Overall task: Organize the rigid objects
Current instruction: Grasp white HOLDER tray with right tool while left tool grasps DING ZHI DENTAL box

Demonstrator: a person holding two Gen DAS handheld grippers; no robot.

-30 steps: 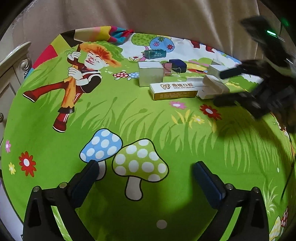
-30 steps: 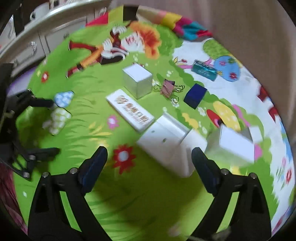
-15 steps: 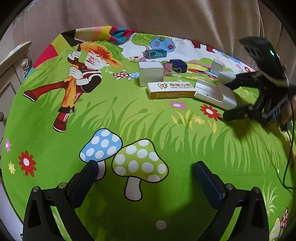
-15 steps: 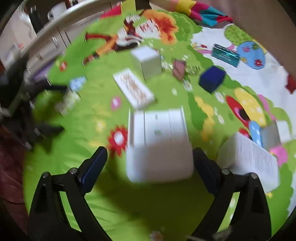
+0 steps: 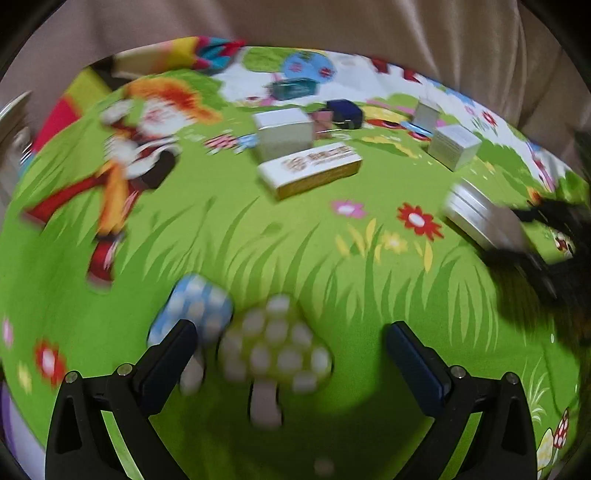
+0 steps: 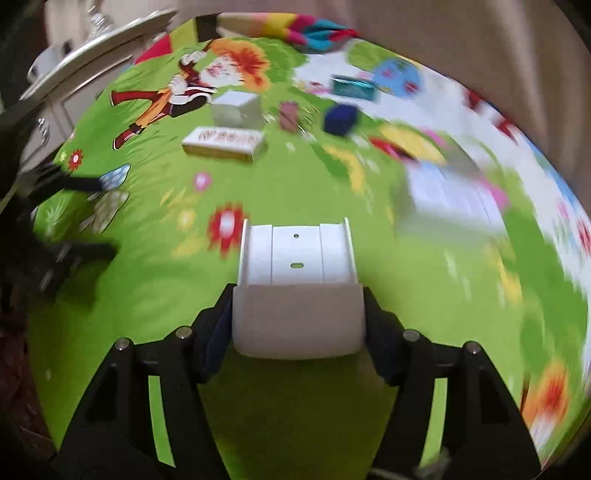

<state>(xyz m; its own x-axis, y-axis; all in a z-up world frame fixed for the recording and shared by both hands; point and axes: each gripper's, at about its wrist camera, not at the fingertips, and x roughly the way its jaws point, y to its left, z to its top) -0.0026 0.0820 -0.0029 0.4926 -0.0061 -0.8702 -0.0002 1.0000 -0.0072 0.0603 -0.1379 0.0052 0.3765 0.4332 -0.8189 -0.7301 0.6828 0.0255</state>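
My right gripper (image 6: 297,314) is closing on a white box (image 6: 295,258) with a stepped lid, and its pads touch the box's two sides just above the green cartoon mat (image 6: 280,398). The left wrist view shows the same white box (image 5: 476,214) at the right, blurred, in the right gripper (image 5: 513,236). My left gripper (image 5: 290,332) hangs open over the mushroom print with nothing between its fingers. A long white and yellow box (image 5: 310,166) lies mid-mat, with a silver cube box (image 5: 282,129) behind it.
Farther back are a dark blue box (image 5: 345,110), a teal box (image 5: 293,88), a pink clip (image 5: 321,123), a printed white box (image 5: 454,146) and a small grey box (image 5: 426,110). A pale cabinet (image 6: 74,74) borders the mat's left; beige fabric (image 5: 332,22) rises behind.
The right gripper came in around the white box and closed its wide jaws onto it, then drew it away from the long box. The left gripper shifted slightly and stayed open.
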